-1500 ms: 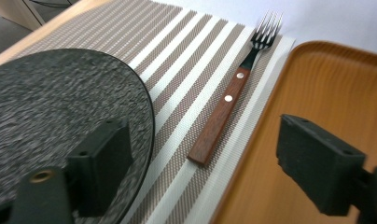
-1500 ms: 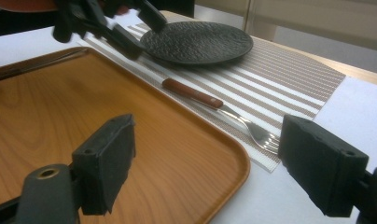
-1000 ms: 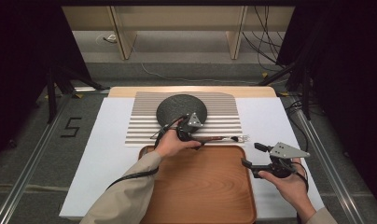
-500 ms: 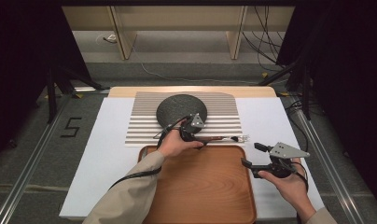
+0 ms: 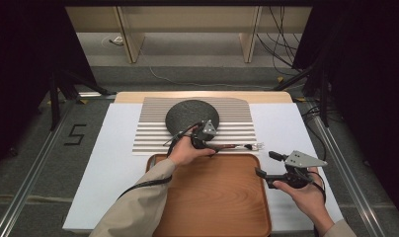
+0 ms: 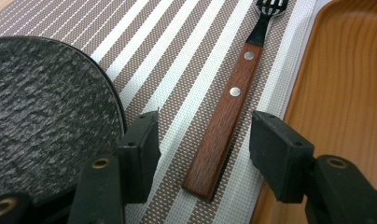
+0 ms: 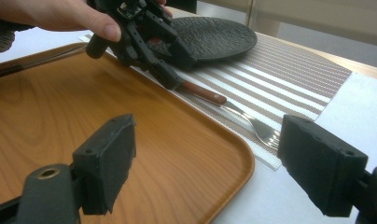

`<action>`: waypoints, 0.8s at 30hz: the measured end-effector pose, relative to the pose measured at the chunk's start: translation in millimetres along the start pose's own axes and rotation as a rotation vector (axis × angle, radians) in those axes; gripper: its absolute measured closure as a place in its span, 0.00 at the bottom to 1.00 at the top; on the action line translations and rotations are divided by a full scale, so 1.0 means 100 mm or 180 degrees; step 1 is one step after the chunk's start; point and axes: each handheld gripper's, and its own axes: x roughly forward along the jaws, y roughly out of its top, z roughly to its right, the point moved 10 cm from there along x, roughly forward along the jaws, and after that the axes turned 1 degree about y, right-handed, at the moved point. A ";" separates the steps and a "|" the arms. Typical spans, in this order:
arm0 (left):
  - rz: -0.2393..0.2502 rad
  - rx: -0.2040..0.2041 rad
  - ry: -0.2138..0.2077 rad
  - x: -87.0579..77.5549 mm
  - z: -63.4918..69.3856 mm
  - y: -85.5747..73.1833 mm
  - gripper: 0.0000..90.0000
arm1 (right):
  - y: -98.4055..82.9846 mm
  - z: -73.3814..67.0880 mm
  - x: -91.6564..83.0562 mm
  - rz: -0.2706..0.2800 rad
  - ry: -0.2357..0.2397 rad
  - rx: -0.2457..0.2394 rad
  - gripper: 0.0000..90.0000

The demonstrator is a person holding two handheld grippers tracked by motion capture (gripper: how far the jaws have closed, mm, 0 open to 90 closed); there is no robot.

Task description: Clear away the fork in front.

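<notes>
The left tongs [image 6: 203,140] straddle the wooden handle of a fork [image 6: 226,116] that lies on the striped placemat [image 6: 186,56], between the dark round plate [image 6: 42,107] and the wooden tray [image 6: 345,84]. Their jaws have just been closing, yet in the left gripper view both pads stand clear of the handle with mat visible on either side — so nothing is gripped yet. In the high view the fork [image 5: 237,146] sits just above the tray's upper edge, centre frame, tines pointing right. The right tongs [image 5: 269,163] wait open and empty at the tray's right edge [image 5: 264,197].

The risk, as I judge it: the handle runs at a slant across the gap, nearer the lower end, so the pads may catch only its tip and the fork could pivot or slip out when lifted. The left pad also sits close to the plate's rim and might nudge it.

The left gripper view shows the gap around the handle and the two rivets, which the high view hides under the hand. The right gripper view [image 7: 200,168] shows the tines [image 7: 266,130] resting near the mat's corner, close beside the tray rim — and the left hand [image 7: 60,16] from the side.
</notes>
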 end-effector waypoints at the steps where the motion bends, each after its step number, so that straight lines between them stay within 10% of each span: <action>1: -0.0003 -0.0007 -0.0010 0.01 0.00 0.00 0.48 | 0.00 0.00 0.00 -0.0001 -0.0002 0.0002 0.22; 24: -0.0118 0.0049 -0.0111 0.06 0.02 -0.04 0.61 | 0.00 0.00 0.00 0.0001 -0.0004 0.0010 0.23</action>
